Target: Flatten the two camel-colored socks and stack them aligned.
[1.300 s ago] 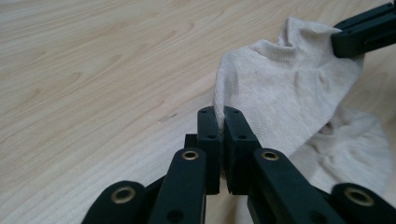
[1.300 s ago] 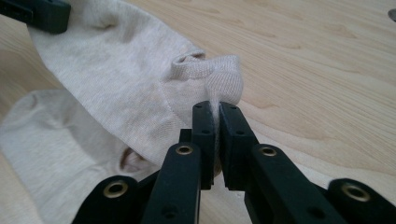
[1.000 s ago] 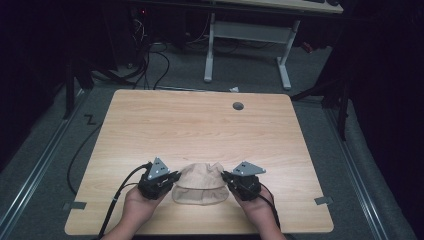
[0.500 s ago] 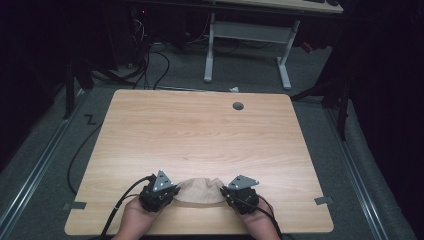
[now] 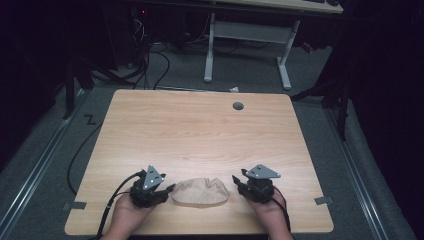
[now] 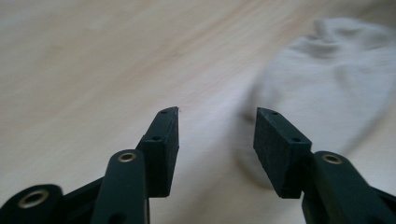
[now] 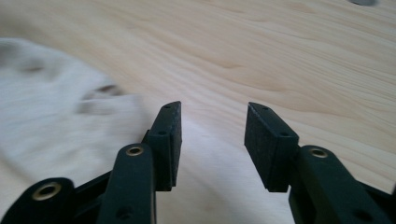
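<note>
The beige cloth (image 5: 200, 192) lies crumpled near the table's (image 5: 200, 130) front edge, between the left gripper (image 5: 169, 189) and right gripper (image 5: 235, 180). Both have just been opening and stand spread, nothing between the jaws. The likely slip — a regrip from the side pinches only a loose fold and bunches the cloth.

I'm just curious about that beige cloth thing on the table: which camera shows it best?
The high view: the whole beige cloth lies crumpled between the two grippers, near the table's front edge. The left gripper view and right gripper view each catch a blurred part.

Soft beige cloth (image 5: 200, 191) on matt wood-grain table (image 5: 200, 130).
</note>
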Tool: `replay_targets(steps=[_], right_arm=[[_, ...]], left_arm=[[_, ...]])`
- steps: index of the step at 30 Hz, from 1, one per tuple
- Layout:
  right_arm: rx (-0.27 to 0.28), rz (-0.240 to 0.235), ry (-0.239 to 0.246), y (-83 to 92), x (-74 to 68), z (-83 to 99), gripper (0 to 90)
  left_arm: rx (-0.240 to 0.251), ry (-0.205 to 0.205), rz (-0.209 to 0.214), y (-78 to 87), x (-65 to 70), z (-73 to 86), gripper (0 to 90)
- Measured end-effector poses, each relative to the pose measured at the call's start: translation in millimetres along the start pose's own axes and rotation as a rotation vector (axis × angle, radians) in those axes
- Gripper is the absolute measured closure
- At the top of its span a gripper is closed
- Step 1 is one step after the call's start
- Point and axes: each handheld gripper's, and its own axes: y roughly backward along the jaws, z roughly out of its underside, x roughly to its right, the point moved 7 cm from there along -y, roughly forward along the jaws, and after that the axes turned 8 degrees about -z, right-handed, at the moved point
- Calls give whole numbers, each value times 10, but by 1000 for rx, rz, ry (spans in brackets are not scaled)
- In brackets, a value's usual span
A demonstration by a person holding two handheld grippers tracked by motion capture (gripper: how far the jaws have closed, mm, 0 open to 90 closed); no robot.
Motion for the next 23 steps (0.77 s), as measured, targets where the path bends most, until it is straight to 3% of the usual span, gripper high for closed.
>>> replay_targets(steps=[1,2,3,5,6,10,13,23], right_arm=[[2,33,-31,-3,162,44,551],[2,33,-31,-3,162,44,551],[4,53,-67,3,288,80,547],[4,63,-79,1,341,98,544],[-10,80,-102,-26,429,150,539],[-35,87,-115,-59,476,202,536],[-25,92,-107,-54,463,182,532],[-41,75,-113,-77,410,156,531]], left_arm=[[-16,81,-3,-25,-228,69,510],[-16,81,-3,-25,-228,69,510],[-32,125,-37,-50,-424,162,510],[-44,135,-55,-71,-499,213,509],[-75,171,-61,-127,-600,307,506],[-92,218,-52,-183,-676,363,501],[-75,241,-50,-179,-711,352,499],[-69,235,-27,-145,-700,353,500]])
